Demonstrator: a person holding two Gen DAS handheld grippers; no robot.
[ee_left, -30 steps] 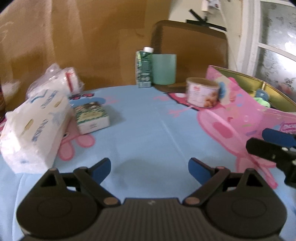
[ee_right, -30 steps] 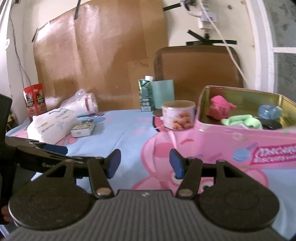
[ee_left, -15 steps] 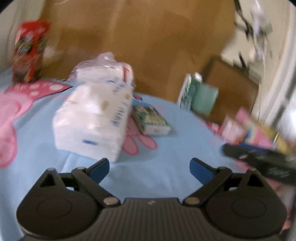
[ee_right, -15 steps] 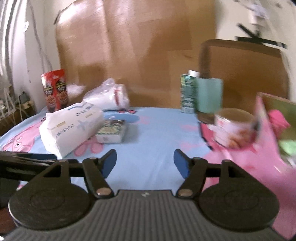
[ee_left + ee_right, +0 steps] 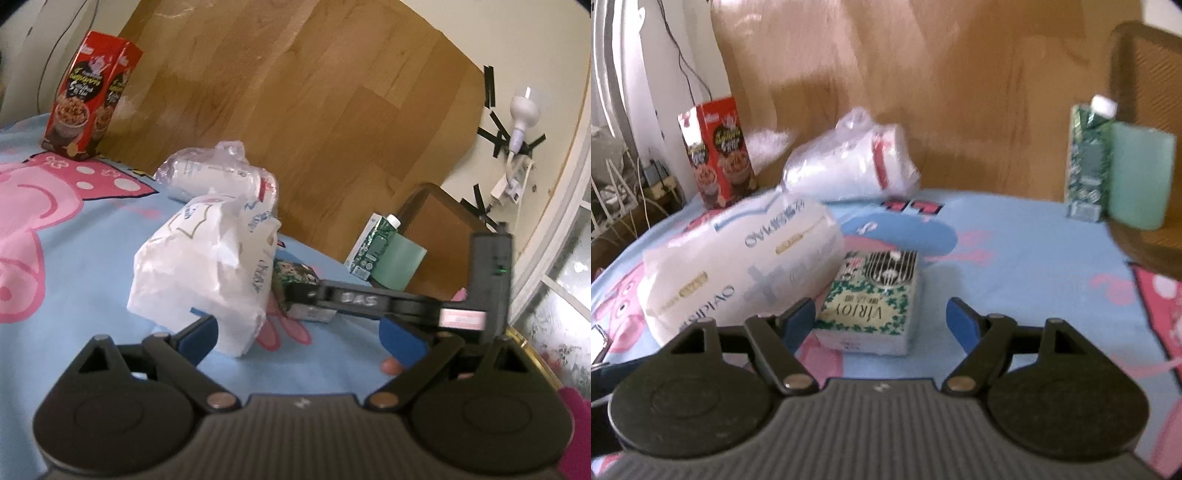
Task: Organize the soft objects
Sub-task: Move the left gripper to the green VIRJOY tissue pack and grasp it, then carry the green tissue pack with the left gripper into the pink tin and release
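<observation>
The small tissue pack (image 5: pixel 870 301) lies at twelve o'clock, lengthwise, just ahead of the right gripper (image 5: pixel 881 325), whose empty jaws have just been opening wide.

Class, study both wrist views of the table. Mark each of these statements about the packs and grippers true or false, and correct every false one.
1. The right gripper is open, empty, with the small green tissue pack ahead of it. True.
2. The left gripper is clamped on the red cereal box. False: it is open, and the box stands far back by the wooden board.
3. The large white tissue pack lies beside the small green one. True.
4. The green carton lies flat. False: it stands upright.
</observation>
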